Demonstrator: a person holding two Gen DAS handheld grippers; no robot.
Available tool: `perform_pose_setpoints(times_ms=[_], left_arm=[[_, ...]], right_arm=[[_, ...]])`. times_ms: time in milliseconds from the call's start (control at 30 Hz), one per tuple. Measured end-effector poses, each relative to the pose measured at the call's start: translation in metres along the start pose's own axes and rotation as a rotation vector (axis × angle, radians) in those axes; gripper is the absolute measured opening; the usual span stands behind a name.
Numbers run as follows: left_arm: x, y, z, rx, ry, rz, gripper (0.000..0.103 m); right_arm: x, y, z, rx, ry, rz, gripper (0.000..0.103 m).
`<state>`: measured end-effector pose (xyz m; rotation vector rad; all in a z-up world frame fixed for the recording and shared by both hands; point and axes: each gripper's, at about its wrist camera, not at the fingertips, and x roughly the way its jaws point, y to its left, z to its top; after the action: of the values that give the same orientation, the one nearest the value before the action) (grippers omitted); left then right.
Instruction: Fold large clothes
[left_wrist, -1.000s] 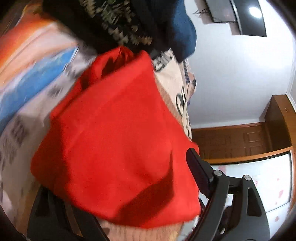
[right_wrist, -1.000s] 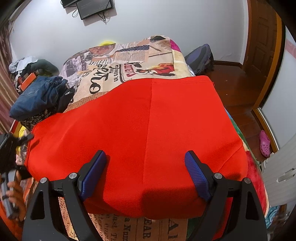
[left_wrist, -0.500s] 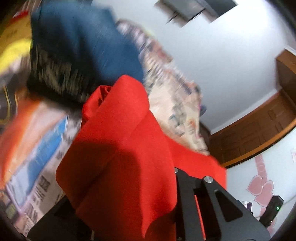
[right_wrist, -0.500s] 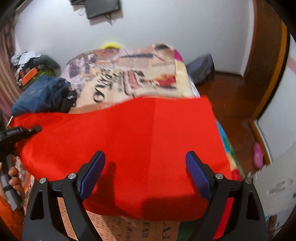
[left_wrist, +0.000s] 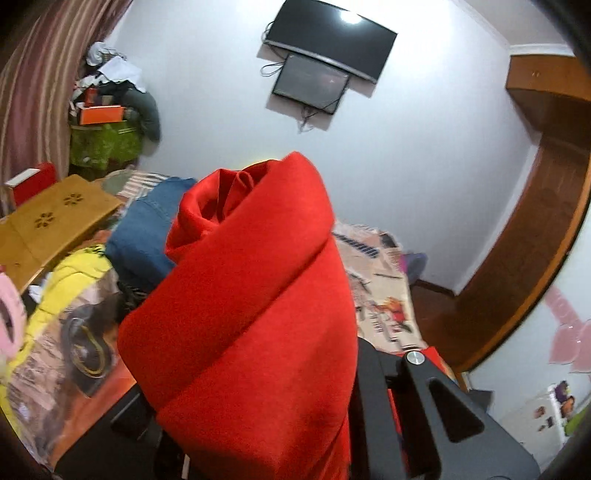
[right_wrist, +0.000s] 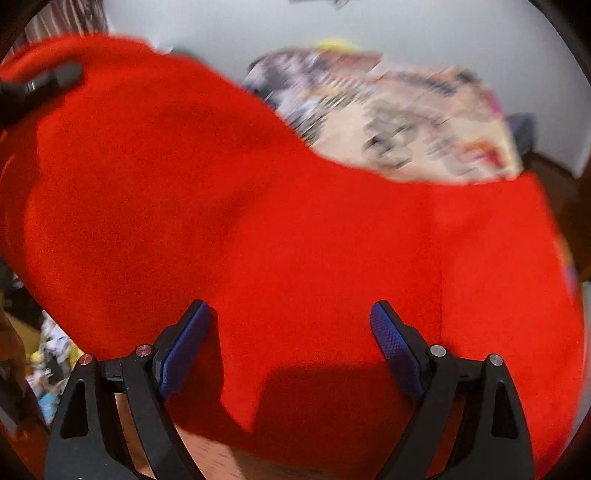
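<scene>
Red cloth (left_wrist: 255, 314) fills both wrist views above a bed covered in a newspaper-print spread (left_wrist: 384, 280). In the left wrist view the garment is bunched into thick rolled folds that rise up from between the fingers of the left gripper (left_wrist: 280, 439); the fabric drapes over and hides most of the tool, so only the black right-hand finger frame and its silver screw show, and whether its jaws are pinched on the cloth cannot be told from here, though the fabric is lifted off the bed at that end. In the right wrist view, blurred with motion, the same red cloth (right_wrist: 295, 229) spreads wide across the frame, high on the left and sloping down to the right, with its lower edge hanging in front of the right gripper (right_wrist: 291, 343). That gripper stands wide, its blue pads (right_wrist: 184, 343) well apart with nothing clamped between them. At upper left of that view, the dark tip of the left gripper (right_wrist: 44, 83) sits against the raised end of the cloth. Beyond the garment, folded blue jeans (left_wrist: 147, 236) and a yellow garment (left_wrist: 74, 273) lie on the bed, a wooden lap table (left_wrist: 48, 218) stands to the left, and a television (left_wrist: 328, 44) hangs on the white wall.
</scene>
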<state>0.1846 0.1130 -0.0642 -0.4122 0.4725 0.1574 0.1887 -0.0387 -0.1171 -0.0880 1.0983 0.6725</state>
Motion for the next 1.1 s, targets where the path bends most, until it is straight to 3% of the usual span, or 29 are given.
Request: perform_pose_setpoints(times_ms=[133,300,500,633,833,900,967,1100], left_arm=[[0.015,0.012,-0.002,0.007,0.046,0.033,0.012],[0.014,-0.007,-0.005,0.047,0.06,0.0,0.012],[0.037,-0.07,-0.017,0.148,0.116,-0.14,0.012],[0.069,-0.109,-0.055,0.195,0.259,-0.228,0.012],[0.112,-0.125,-0.123,0.268,0.573,-0.283,0.031],[0.103,-0.127,-0.133,0.308,0.566,-0.297,0.038],[0.094,-0.126,-0.13,0.366,0.56,-0.3,0.057],[0.063,-0.128,-0.122,0.416,0.547,-0.334,0.061]], right_arm=[[0.031,0.025,0.0,-0.055,0.07,0.061,0.086],[0.004,0.015,0.0,-0.024,-0.01,0.05,0.087],[-0.064,-0.043,-0.014,0.067,-0.153,-0.094,0.087],[-0.104,-0.087,-0.035,0.174,-0.215,-0.194,0.087],[-0.122,-0.118,-0.065,0.268,-0.219,-0.265,0.087],[-0.126,-0.119,-0.071,0.269,-0.216,-0.279,0.087],[-0.128,-0.119,-0.073,0.264,-0.215,-0.276,0.087],[-0.142,-0.112,-0.071,0.24,-0.233,-0.259,0.087]])
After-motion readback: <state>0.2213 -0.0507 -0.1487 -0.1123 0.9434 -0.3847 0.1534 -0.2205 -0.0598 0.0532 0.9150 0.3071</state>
